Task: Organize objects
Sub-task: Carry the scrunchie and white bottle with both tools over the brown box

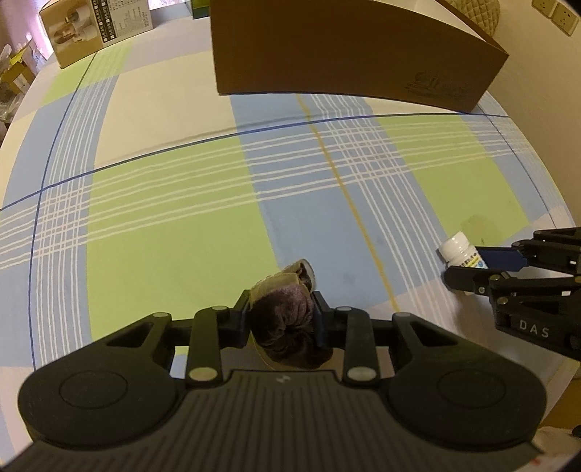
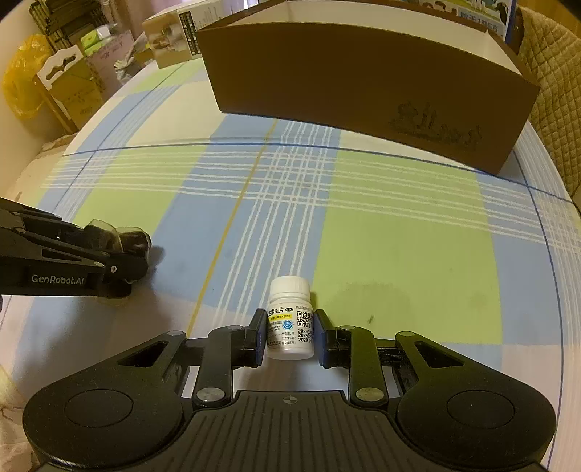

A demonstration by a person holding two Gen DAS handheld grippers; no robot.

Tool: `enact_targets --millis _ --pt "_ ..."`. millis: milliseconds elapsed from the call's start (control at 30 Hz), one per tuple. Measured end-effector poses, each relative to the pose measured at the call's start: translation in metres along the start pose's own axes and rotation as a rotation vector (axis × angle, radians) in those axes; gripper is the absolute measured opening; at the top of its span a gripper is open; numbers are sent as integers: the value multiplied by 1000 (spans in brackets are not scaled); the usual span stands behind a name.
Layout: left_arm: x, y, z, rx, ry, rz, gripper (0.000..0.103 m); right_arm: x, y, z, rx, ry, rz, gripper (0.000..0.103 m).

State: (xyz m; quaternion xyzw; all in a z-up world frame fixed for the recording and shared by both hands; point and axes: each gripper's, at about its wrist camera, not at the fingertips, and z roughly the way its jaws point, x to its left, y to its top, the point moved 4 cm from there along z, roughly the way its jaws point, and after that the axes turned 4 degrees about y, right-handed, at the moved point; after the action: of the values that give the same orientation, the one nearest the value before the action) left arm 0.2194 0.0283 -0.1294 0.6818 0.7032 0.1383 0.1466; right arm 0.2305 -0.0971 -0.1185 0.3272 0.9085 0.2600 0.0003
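Note:
My left gripper (image 1: pixel 281 319) is shut on a dark brown bundle with a tan band and clear wrap (image 1: pixel 285 312), low over the checked tablecloth. In the right wrist view it shows at the left (image 2: pixel 123 250). My right gripper (image 2: pixel 288 334) is shut on a small white pill bottle (image 2: pixel 290 319) standing upright on the cloth, its fingers against both sides. The bottle also shows in the left wrist view (image 1: pixel 461 252), at the right between the right gripper's fingers (image 1: pixel 472 279).
A large open brown cardboard box (image 1: pixel 348 54) stands at the far side of the table (image 2: pixel 363 83). A smaller printed carton (image 1: pixel 94 29) sits at the back left. Boxes and a yellow bag (image 2: pixel 21 80) are beyond the table's left edge.

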Motion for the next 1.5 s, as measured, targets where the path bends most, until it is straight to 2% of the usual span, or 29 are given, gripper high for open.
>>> enact_targets --millis 367,667,867,1200,1500 --pt "-11 15 -15 -48 -15 12 28 -17 9 -22 -53 0 53 24" --pt "-12 45 -28 -126 -6 1 28 -41 34 -49 -133 -1 104 24" --pt "-8 76 -36 -188 23 -10 28 -63 60 -64 -197 -23 112 24" --pt "-14 141 -48 -302 51 -4 28 -94 125 -89 -328 -43 101 24" --pt "-23 193 -43 -358 65 17 28 -111 181 -87 -394 -59 78 24"
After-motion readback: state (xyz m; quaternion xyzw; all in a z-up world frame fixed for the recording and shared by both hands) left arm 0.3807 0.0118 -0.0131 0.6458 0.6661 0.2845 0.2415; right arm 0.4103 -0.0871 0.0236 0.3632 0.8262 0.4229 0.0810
